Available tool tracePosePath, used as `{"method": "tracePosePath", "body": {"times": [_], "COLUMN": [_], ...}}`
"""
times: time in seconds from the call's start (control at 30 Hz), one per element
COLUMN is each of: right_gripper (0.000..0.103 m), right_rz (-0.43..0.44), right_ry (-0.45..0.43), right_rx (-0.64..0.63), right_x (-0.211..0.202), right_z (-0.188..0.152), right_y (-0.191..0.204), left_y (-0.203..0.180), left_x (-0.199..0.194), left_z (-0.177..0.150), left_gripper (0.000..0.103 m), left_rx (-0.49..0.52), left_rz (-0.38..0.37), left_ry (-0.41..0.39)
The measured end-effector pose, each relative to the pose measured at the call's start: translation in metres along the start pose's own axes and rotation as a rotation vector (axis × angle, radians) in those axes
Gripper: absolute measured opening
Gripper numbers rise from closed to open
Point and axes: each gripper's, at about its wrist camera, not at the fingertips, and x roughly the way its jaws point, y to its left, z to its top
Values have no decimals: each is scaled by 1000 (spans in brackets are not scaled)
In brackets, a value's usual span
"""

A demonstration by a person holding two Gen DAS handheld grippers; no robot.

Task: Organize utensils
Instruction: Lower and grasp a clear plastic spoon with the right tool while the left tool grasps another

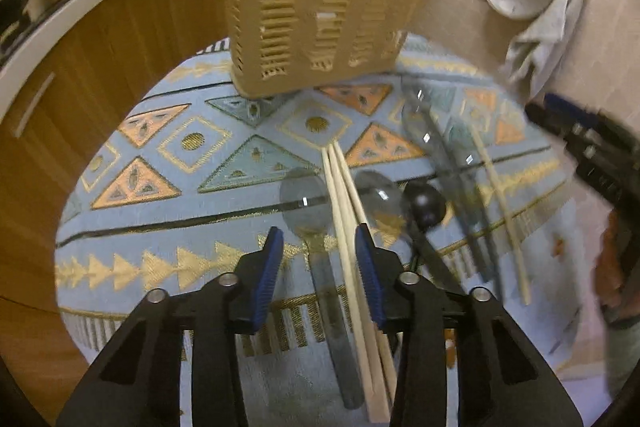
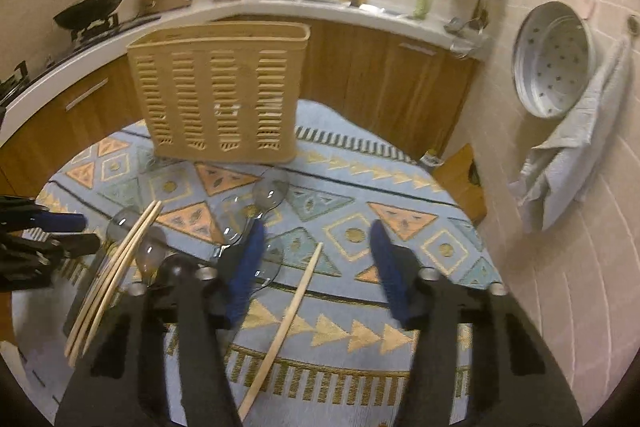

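Observation:
A tan slotted utensil holder (image 1: 320, 15) stands upright at the far side of the patterned table; it also shows in the right wrist view (image 2: 220, 95). My left gripper (image 1: 320, 239) is open, its blue pads either side of a bundle of wooden chopsticks (image 1: 348, 223) lying on the cloth. Clear plastic spoons (image 1: 308, 203) and a black spoon (image 1: 424, 203) lie beside them. My right gripper (image 2: 316, 231) is open above a single chopstick (image 2: 288, 319). Clear spoons (image 2: 268, 195) and the chopstick bundle (image 2: 116, 271) lie to its left.
The blue patterned tablecloth (image 2: 360, 195) covers a round table. Wooden cabinets (image 2: 380, 75) and a counter with pans, cooker and sink stand behind. A metal steamer tray (image 2: 556, 59) and a cloth (image 2: 568, 171) hang on the tiled wall at right.

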Motion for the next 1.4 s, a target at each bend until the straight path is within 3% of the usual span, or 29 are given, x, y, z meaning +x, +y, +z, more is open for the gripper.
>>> {"method": "tracePosePath", "body": {"times": [0.13,0.43,0.53,0.6,0.7,0.8,0.9,1.0,1.1,1.23,1.4], "right_gripper": [38,37,37,37,37,37,37,37,37,37,37], "right_rz": [22,143,185,221,295,253,245,248,213,180,141], "right_ry": [21,158,218,277,376,406,440,474,484,503,545], "right_rx": [-40,21,48,85,141,145,158,153,126,103,64], "right_x": [4,32,50,67,100,120,134,146,153,159,166], "right_z": [-2,19,34,41,51,59,61,60,60,61,69], "right_y": [5,-3,-2,-6,-9,-7,-6,-2,6,16,26], "left_y": [1,28,28,30,25,17,18,28,42,50,53], "left_x": [10,6,11,14,26,33,32,32,30,26,28], "left_z": [-4,0,11,18,26,31,36,41,38,41,43], "left_gripper": [21,21,31,50,51,42,34,34,34,36,45], "left_rx": [20,-36,-37,-40,-8,65,86,72,69,56,48], "left_rz": [52,54,59,23,30,112,107,63,100,93,126], "left_ry": [48,54,52,72,105,116,127,130,123,135,187]}}
